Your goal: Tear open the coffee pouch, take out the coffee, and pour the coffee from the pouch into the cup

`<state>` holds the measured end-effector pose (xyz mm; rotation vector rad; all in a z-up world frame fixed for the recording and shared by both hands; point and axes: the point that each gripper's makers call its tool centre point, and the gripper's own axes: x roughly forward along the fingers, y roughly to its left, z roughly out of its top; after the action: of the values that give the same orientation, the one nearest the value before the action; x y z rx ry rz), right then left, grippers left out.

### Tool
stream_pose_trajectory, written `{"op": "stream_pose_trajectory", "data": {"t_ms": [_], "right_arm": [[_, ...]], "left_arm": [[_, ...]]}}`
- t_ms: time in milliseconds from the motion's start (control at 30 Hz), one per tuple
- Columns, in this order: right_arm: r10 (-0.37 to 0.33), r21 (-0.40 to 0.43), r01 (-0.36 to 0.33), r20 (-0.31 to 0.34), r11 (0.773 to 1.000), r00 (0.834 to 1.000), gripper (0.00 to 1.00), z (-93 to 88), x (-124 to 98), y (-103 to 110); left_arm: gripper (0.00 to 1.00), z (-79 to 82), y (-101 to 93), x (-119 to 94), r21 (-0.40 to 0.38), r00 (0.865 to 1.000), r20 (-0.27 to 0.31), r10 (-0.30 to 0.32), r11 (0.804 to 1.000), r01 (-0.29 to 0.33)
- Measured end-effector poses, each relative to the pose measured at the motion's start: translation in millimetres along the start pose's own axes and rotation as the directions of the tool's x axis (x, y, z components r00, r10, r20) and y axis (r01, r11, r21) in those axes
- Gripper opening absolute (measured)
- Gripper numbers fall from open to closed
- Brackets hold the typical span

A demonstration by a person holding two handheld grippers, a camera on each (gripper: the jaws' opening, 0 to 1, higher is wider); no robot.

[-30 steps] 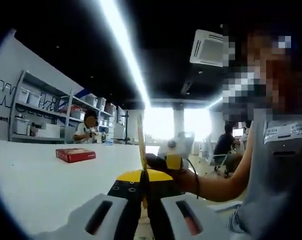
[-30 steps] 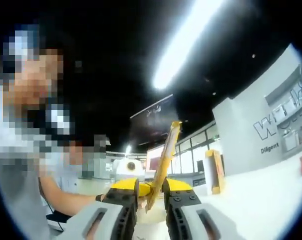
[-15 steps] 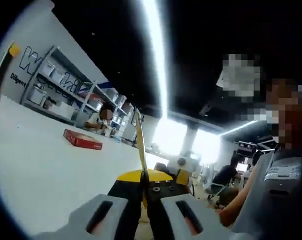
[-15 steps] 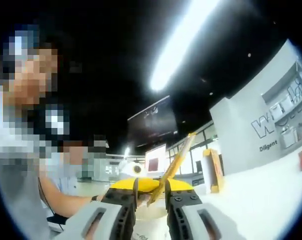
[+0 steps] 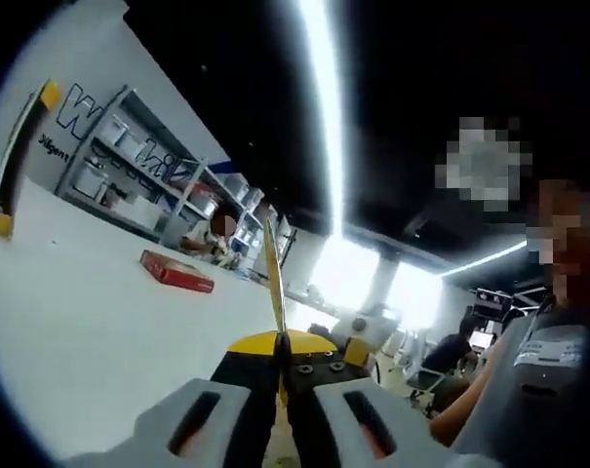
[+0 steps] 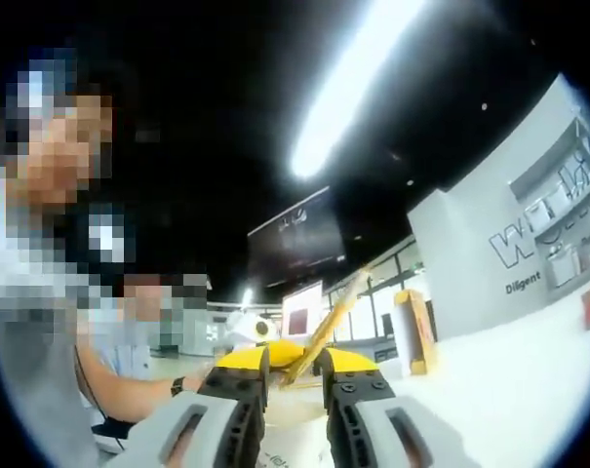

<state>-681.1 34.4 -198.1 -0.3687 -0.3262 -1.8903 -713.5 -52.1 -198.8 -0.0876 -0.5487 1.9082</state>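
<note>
White counter [image 5: 90, 331] extends beneath both views, carrying a red box [image 5: 177, 272] well away from the work and a yellow upright pack [image 6: 418, 331] at its far side. Coffee pouch [image 5: 274, 278] is raised above the counter, seen edge-on, tilted in the right gripper view [image 6: 324, 327]. Left hand-held gripper [image 5: 281, 366] is clamped on its lower edge; right hand-held gripper [image 6: 295, 375] likewise clamped on it, both pointing upward toward the ceiling.
</note>
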Motion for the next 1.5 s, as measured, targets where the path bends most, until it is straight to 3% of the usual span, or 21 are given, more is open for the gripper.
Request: {"op": "stream_pose_trajectory", "data": {"t_ms": [233,400,533,600,633,767,900,933,967,1133,1200,1233,1267,1300,1367,1433,1467,1500], "right_arm": [[-0.004,0.000,0.004,0.006,1.000,1.000,0.23,1.2,-1,-1],[-0.004,-0.006,0.004,0.013,1.000,1.000,0.23,2.5,-2,1],[-0.003,-0.009,0.003,0.022,1.000,1.000,0.22,4.1,-3,1],[-0.002,-0.009,0.003,0.028,1.000,1.000,0.22,5.2,-3,2],[-0.002,-0.010,0.002,0.032,1.000,0.999,0.22,5.9,-4,2],[-0.003,-0.011,0.003,0.038,1.000,0.999,0.22,7.2,-5,2],[-0.002,-0.015,0.003,0.041,1.000,0.999,0.22,7.8,-5,2],[-0.002,-0.016,0.003,0.041,1.000,0.999,0.22,8.0,-6,2],[-0.002,-0.017,0.002,0.043,1.000,0.999,0.22,8.1,-6,2],[0.000,-0.019,0.001,0.046,1.000,0.999,0.22,8.9,-8,1],[0.002,-0.019,-0.001,0.045,1.000,0.999,0.22,8.5,-7,2],[0.003,-0.019,-0.002,0.044,1.000,0.999,0.21,8.3,-7,2],[0.004,-0.020,-0.003,0.044,1.000,0.999,0.21,8.2,-7,2],[0.004,-0.020,-0.004,0.044,1.000,0.999,0.21,8.0,-7,2],[0.006,-0.020,-0.005,0.044,1.000,0.999,0.21,8.1,-7,2],[0.006,-0.016,-0.006,0.046,1.000,0.999,0.21,8.4,-8,2],[0.007,-0.016,-0.007,0.047,1.000,0.999,0.21,8.6,-8,2],[0.008,-0.014,-0.008,0.048,1.000,0.999,0.21,8.7,-8,2]], "left_arm": [[0.04,23.8,12.8,-33,0.038,0.997,0.028,0.069,0.997,-0.070],[0.04,45.4,37.6,-75,0.118,0.980,0.007,0.201,0.973,-0.200],[0.03,71.3,66.3,-121,0.179,0.943,-0.006,0.332,0.928,-0.326],[0.03,83.2,83.8,-145,0.204,0.909,-0.014,0.418,0.891,-0.406],[0.03,87.1,88.2,-152,0.217,0.898,-0.015,0.439,0.878,-0.426],[0.03,102.6,117.9,-194,0.290,0.814,-0.068,0.577,0.792,-0.537],[0.03,102.4,146.9,-221,0.374,0.707,-0.133,0.695,0.695,-0.613],[0.03,100.6,150.5,-225,0.387,0.686,-0.148,0.713,0.680,-0.623],[0.03,96.2,157.7,-232,0.400,0.650,-0.181,0.738,0.659,-0.637],[0.03,88.3,193.6,-258,0.477,0.496,-0.250,0.831,0.552,-0.684],[0.03,84.3,207.6,-272,0.511,0.411,-0.288,0.865,0.502,-0.698],[0.03,83.5,213.1,-276,0.519,0.385,-0.294,0.875,0.484,-0.704],[0.03,80.8,217.9,-282,0.532,0.349,-0.309,0.885,0.465,-0.707],[0.03,79.0,221.8,-286,0.542,0.318,-0.322,0.892,0.449,-0.710],[0.03,69.0,219.5,-293,0.558,0.279,-0.361,0.890,0.446,-0.700],[0.03,66.8,227.9,-298,0.569,0.222,-0.395,0.891,0.427,-0.703],[0.03,65.9,228.6,-301,0.581,0.202,-0.410,0.890,0.425,-0.694],[0.03,65.9,229.3,-299,0.589,0.202,-0.413,0.888,0.430,-0.684]]}}
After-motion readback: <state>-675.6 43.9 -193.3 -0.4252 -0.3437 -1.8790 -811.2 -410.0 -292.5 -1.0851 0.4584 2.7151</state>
